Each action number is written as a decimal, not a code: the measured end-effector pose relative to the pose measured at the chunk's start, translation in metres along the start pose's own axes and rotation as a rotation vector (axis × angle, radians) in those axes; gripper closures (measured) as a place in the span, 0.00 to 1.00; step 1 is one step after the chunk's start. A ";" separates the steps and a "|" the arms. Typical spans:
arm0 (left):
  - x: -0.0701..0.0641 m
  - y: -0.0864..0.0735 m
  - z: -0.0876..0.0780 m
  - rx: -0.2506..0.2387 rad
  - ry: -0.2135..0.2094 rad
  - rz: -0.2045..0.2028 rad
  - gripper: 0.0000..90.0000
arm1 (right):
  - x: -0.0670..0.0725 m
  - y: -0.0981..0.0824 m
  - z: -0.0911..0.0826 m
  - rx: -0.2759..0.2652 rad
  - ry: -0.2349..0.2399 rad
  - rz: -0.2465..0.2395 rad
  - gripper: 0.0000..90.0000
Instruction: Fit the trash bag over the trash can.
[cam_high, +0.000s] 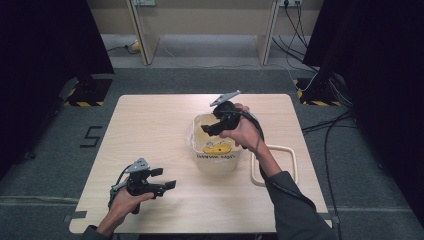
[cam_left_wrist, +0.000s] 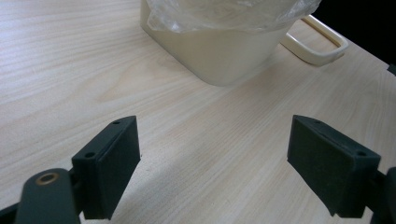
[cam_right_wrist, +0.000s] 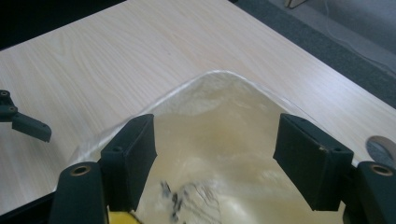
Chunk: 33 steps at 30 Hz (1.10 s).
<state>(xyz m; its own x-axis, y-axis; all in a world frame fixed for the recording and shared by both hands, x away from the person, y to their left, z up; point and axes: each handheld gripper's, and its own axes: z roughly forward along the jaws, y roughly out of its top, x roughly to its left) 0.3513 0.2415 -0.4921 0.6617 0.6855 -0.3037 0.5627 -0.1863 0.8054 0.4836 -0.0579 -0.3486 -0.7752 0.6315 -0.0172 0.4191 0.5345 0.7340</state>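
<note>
Tabletop bin (cam_high: 216, 150) lies under open right tongs (cam_high: 207, 128), near open left tongs (cam_high: 164, 178).

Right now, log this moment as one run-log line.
left gripper: open, near table edge | right gripper: open over bag-lined bin | ring frame: beside bin

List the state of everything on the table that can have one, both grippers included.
Bin: upright on the table, lined with a bag.
Clear plastic bag: open, draped over the bin's rim.
Loop handle: lying flat beside the bin.
Left gripper: jaws open, nothing between them, low over bare table.
Right gripper: jaws open, over the bag's mouth, not gripping it.
</note>
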 end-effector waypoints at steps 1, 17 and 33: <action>0.000 0.000 0.001 -0.002 -0.001 -0.001 0.18 | -0.001 -0.004 -0.004 -0.003 -0.002 0.001 0.32; 0.005 -0.009 0.004 0.044 0.025 0.001 0.18 | -0.026 -0.067 -0.048 -0.113 -0.062 0.089 0.31; 0.014 -0.022 0.004 0.149 0.170 0.105 0.18 | -0.066 -0.173 -0.081 -0.137 -0.222 0.298 0.27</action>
<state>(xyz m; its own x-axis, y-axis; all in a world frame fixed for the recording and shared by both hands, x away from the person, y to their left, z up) 0.3503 0.2522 -0.5161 0.6350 0.7628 -0.1221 0.5703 -0.3563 0.7401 0.4239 -0.2376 -0.4193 -0.5014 0.8619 0.0752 0.5320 0.2387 0.8124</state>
